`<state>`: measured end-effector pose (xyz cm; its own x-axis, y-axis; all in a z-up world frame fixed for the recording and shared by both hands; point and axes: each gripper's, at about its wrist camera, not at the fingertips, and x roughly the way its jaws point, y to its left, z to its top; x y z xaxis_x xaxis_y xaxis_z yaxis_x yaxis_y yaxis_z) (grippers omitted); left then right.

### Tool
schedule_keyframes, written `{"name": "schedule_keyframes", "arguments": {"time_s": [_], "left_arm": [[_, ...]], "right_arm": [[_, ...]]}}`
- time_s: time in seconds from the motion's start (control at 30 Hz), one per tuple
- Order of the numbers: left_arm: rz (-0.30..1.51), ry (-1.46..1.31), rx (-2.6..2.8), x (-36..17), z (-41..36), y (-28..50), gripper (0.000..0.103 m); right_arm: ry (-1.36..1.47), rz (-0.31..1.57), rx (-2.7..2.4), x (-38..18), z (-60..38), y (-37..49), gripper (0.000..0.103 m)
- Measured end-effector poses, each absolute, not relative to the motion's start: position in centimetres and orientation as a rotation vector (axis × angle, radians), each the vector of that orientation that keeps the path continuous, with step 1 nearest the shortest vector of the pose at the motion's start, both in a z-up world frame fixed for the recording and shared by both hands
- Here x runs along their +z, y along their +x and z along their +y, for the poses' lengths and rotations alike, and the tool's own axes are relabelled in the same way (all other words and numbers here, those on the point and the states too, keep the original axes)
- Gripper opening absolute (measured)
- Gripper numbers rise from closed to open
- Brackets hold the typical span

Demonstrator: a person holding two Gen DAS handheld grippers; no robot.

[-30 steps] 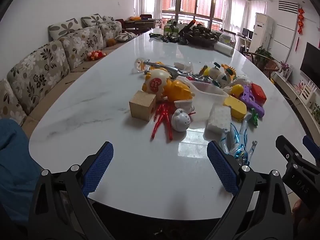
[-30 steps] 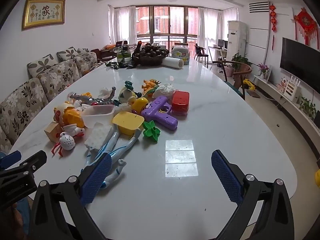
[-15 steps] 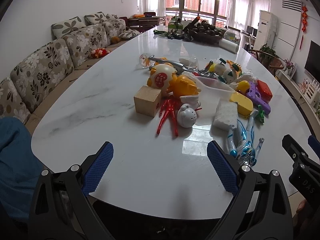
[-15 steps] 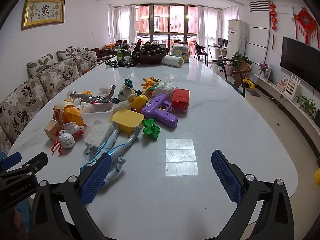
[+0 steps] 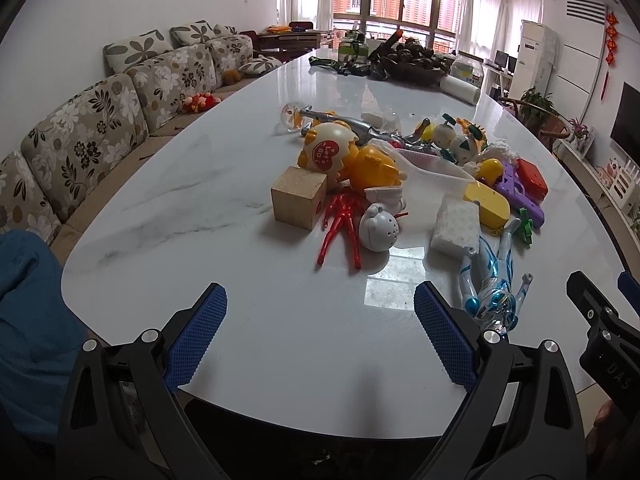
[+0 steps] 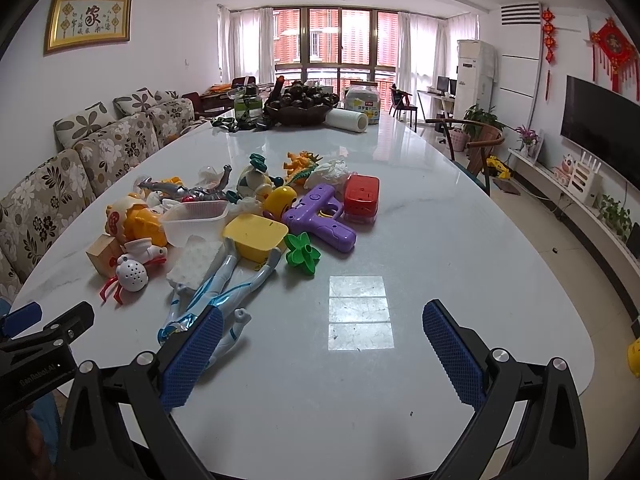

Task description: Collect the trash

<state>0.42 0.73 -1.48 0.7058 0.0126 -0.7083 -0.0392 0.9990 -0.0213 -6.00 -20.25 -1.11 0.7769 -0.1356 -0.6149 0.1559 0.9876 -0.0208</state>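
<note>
A heap of toys and scraps lies mid-table: a clear plastic tub (image 5: 434, 176) (image 6: 198, 220), a white foam block (image 5: 456, 226) (image 6: 196, 262), crumpled white paper (image 6: 334, 170), a wooden cube (image 5: 298, 196), a red figure (image 5: 340, 228), a blue-and-silver figure (image 5: 492, 276) (image 6: 218, 296), a purple toy gun (image 6: 320, 216) and a red box (image 6: 361, 198). My left gripper (image 5: 320, 336) is open and empty over the near table edge. My right gripper (image 6: 320, 352) is open and empty, right of the heap. Each gripper shows at the edge of the other's view.
The white marble table (image 5: 180, 208) (image 6: 440, 240) is long and oval. A dark bowl (image 6: 300, 112), a paper roll (image 6: 347, 121) and jars stand at its far end. A floral sofa (image 5: 100, 128) runs along the left. A chair (image 6: 476, 148) stands at the right.
Both grippers have drifted slightly forward toward the heap, so the toys look a little nearer. Both stay open and empty.
</note>
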Motion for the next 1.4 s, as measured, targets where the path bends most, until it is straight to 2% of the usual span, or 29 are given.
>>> {"name": "schedule_keyframes", "arguments": {"time_s": [1.4], "left_arm": [[0.801,-0.05,0.009,-1.73,1.25,0.34,0.092]], "right_arm": [[0.041,0.676,-0.164,-1.59,-20.58,-5.93,0.099]]}}
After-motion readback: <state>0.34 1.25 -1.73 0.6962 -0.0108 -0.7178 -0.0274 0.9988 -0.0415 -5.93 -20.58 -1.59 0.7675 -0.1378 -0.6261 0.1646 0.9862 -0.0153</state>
